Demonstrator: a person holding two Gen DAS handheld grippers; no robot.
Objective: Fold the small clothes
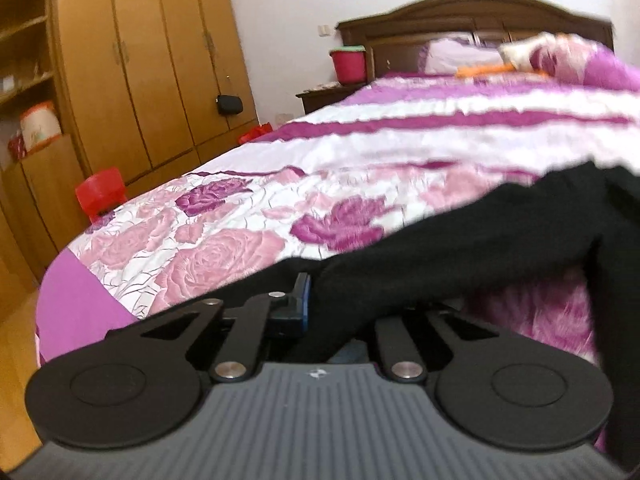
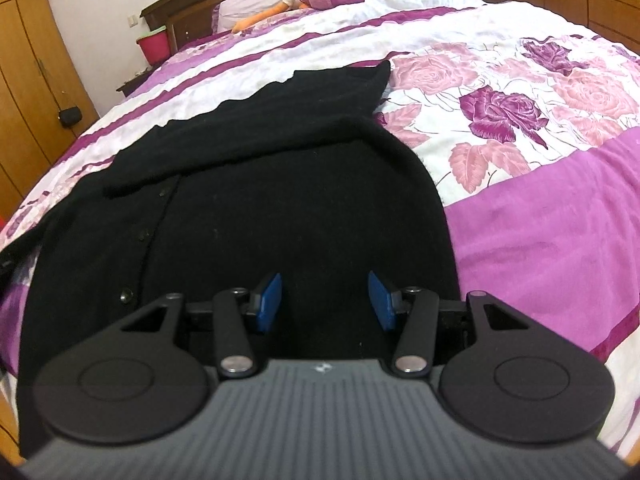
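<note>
Garment: one black cardigan [image 2: 248, 200] lies on the floral bed [image 2: 540, 216], filling the lower centre of the right wrist view.
Progress: one sleeve [image 2: 280, 120] already lies folded across the body; the rest is unfolded, so the task looks early.
Left gripper [image 1: 320, 304]: pressed together, pinching the cardigan's edge, cloth draping to the right of the frame.
Right gripper [image 2: 326, 300]: spread, both blue pads [image 2: 270, 300] over the cloth, pinching nothing.
Count: one cardigan, two grippers.
</note>
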